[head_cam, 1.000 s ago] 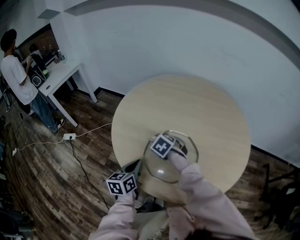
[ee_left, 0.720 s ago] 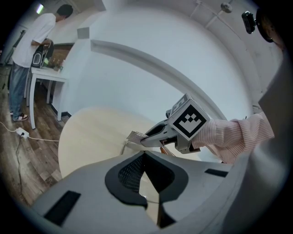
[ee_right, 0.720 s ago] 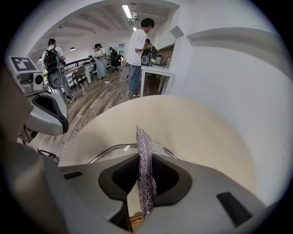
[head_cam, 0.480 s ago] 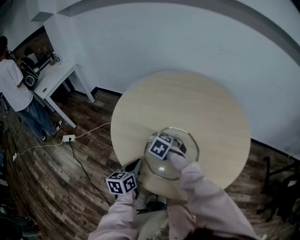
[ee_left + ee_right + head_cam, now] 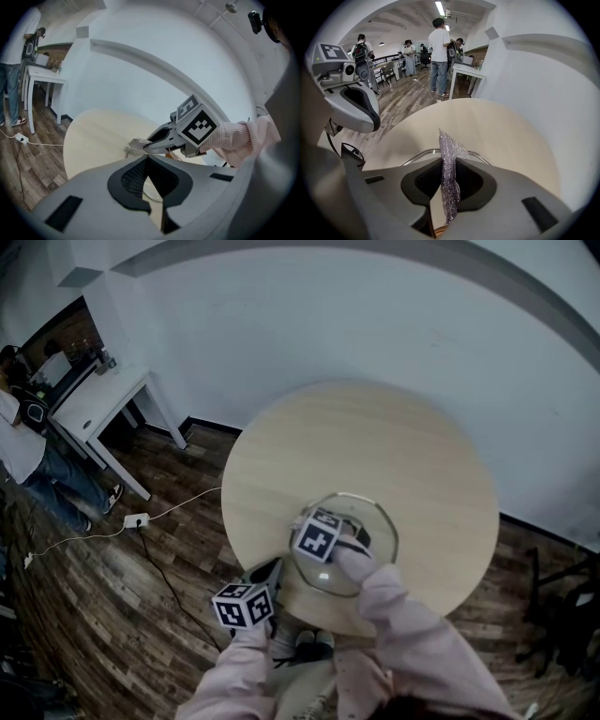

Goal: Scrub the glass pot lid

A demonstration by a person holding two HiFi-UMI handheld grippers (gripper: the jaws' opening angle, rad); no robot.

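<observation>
The glass pot lid (image 5: 367, 514) lies near the front edge of the round table (image 5: 375, 442). My right gripper (image 5: 309, 521) hovers over the lid's left part, shut on a silvery scrubbing cloth (image 5: 448, 146). That cloth sticks up between the jaws of the right gripper (image 5: 447, 161), with the lid's metal rim (image 5: 415, 156) just beyond. My left gripper (image 5: 279, 566) reaches in from the table's front edge to the lid's near rim. In its own view the left gripper (image 5: 147, 161) is shut, the lid's rim (image 5: 153, 197) crossing between its jaws. The cloth (image 5: 136, 141) shows ahead.
A white desk (image 5: 98, 399) stands at the far left with a person (image 5: 23, 442) beside it. A power strip and cable (image 5: 138, 517) lie on the wooden floor. More people (image 5: 439, 51) stand in the room beyond the table.
The right gripper has shifted slightly left over the lid. The left gripper has hardly moved. The person at the far left has moved farther toward the picture's edge.
</observation>
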